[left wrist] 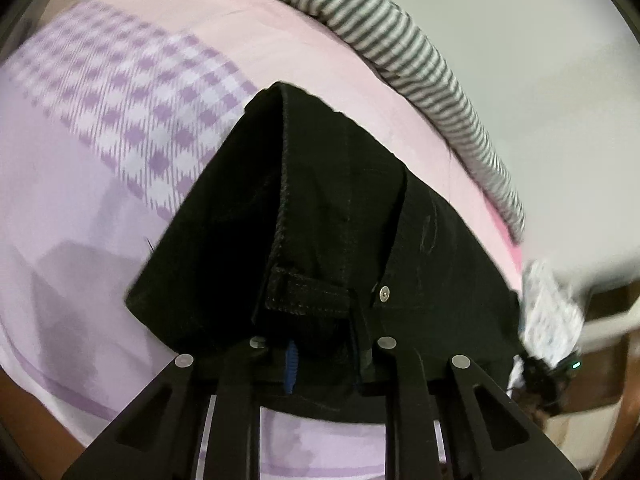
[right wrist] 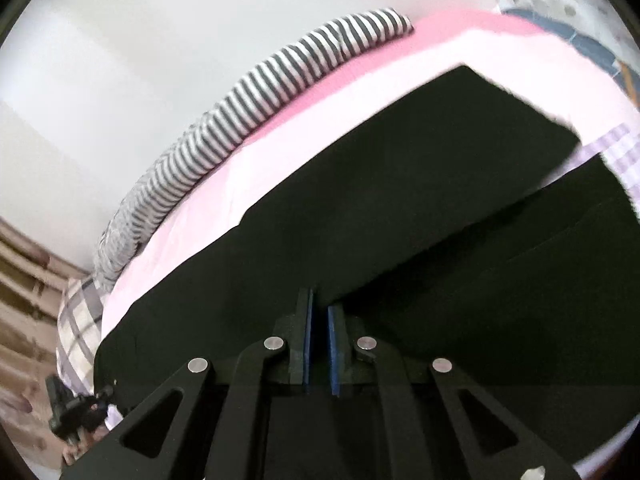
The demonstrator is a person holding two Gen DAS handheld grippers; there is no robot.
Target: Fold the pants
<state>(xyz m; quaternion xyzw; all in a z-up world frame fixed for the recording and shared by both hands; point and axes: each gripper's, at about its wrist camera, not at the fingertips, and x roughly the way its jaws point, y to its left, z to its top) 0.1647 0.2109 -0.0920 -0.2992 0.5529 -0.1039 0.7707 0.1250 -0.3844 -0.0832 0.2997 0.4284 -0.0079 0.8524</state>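
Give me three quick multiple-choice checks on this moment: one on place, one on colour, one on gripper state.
1. Where do the pants lie?
A. on the bed
B. on a chair
C. on the floor

2. What colour are the pants?
A. blue
B. black
C. grey

3. What is the left gripper doing?
A. hanging open
B. shut on nothing
C. shut on the pants

Answers: 1 A, pink and lilac bedding shows around the cloth; 2 B, the denim is black in both views; 3 C, the waistband with its rivet sits between the left fingers.
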